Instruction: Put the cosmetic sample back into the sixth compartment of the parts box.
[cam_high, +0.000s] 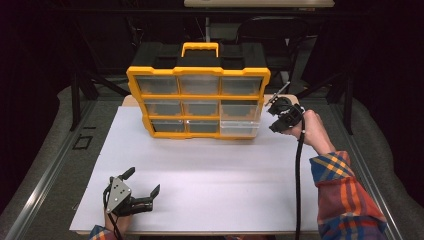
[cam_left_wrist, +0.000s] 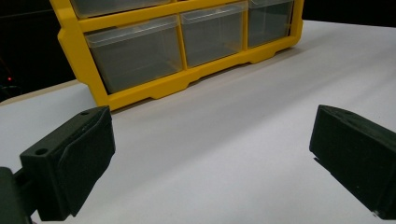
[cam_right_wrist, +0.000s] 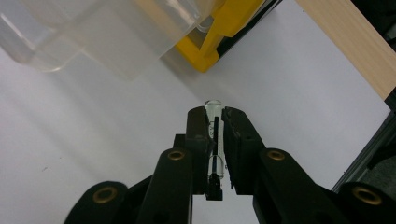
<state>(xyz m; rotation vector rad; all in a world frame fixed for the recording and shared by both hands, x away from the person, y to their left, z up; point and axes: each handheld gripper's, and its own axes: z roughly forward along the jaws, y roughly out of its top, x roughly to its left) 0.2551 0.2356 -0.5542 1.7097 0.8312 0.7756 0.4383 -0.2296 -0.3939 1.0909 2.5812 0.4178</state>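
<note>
A yellow organizer (cam_high: 200, 71) with clear drawers stands upright at the back of the white table (cam_high: 210, 170). Its bottom right drawer (cam_high: 240, 127) is pulled out. Just right of that drawer, above the table, my right gripper (cam_high: 274, 104) is shut on a small clear tube (cam_right_wrist: 214, 106). The tube's rounded tip pokes out past the pads (cam_right_wrist: 233, 126) of the right gripper (cam_right_wrist: 215, 114), and the clear drawer (cam_right_wrist: 107, 32) lies ahead. Near the front left of the table my left gripper (cam_high: 142, 181) stands open and holds nothing. Between its jaws, the left gripper (cam_left_wrist: 212, 126) frames bare table, with the organizer (cam_left_wrist: 187, 81) beyond.
A wooden board edge (cam_right_wrist: 345, 42) runs along the table's right side, with a metal rail (cam_high: 370, 180) beyond it. A cable (cam_high: 299, 185) trails from the right gripper toward a plaid sleeve (cam_high: 345, 195). Dark chairs and stands sit behind the organizer.
</note>
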